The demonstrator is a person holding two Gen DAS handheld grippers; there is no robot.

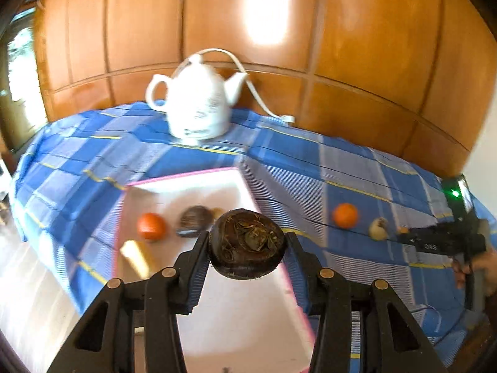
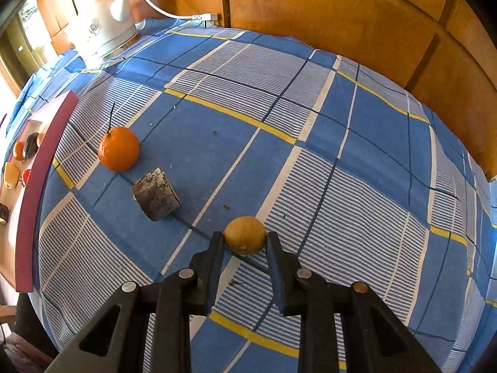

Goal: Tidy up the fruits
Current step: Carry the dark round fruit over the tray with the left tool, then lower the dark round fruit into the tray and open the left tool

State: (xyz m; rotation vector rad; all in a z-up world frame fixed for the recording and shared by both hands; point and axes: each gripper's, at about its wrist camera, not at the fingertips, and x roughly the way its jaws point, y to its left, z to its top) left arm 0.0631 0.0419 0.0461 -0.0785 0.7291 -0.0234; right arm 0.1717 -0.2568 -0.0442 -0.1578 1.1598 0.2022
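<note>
My left gripper (image 1: 247,242) is shut on a dark brown round fruit (image 1: 247,244) and holds it above the white tray with a pink rim (image 1: 186,175). In the tray lie an orange fruit (image 1: 151,225), a dark brown fruit (image 1: 195,220) and a yellowish piece (image 1: 136,256). My right gripper (image 2: 244,237) has its fingers on both sides of a yellow lemon (image 2: 245,234) that rests on the blue checked cloth (image 2: 310,155). An orange with a stem (image 2: 119,152) and a brown chunk (image 2: 156,198) lie to its left. The tray's edge also shows in the right wrist view (image 2: 34,171).
A white kettle (image 1: 194,105) with a white cord (image 1: 264,102) stands at the back of the table, against wooden panels (image 1: 372,62). In the left wrist view the right gripper's black body (image 1: 447,239) is at the far right near an orange (image 1: 345,215).
</note>
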